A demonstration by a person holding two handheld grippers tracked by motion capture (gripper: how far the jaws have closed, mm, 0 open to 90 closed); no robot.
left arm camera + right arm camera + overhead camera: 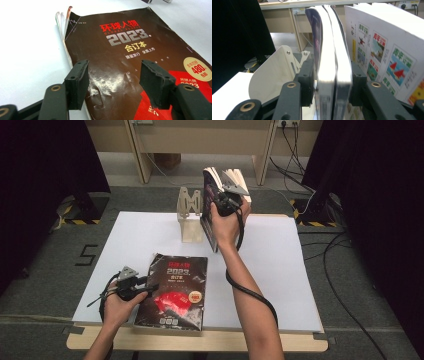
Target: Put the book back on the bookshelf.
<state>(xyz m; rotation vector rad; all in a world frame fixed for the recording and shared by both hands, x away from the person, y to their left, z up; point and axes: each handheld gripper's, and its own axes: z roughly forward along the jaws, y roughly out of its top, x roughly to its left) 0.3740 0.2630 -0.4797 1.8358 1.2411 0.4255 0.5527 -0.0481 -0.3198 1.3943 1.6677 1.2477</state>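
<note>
White tabletop point(280, 270), dark curtains both sides, wooden desk legs and cables on the floor behind.

Looks like books are being stood up in the cream bookend point(189, 217) at the far side of the table.

- right gripper point(229, 200): clamped on an upright book point(210, 215), holding it just beside the bookend. In the right gripper view both pads press its sides, pages slightly fanned at the top. Book point(329, 62) is off the table or barely on it, can't tell which.
- another volume point(387, 50) stands right next to it; its white cover is printed with small colour thumbnails, each headed with two green Chinese characters, too small for me to read reliably.
- left gripper point(131, 287): jaws apart, nothing between them, hovering at the left edge of the dark magazine point(172, 292) lying flat near the front edge.

Progress, my read: one book in transit or being seated, the flat one not yet picked up. Roughly midway.

Legible on the magazine cover point(130, 57): red "环球人物", "GLOBAL PEOPLE" under it, big silver "2023", "合订本", "限量发行 全面上市". Round cream badge at right shows "480".
</note>
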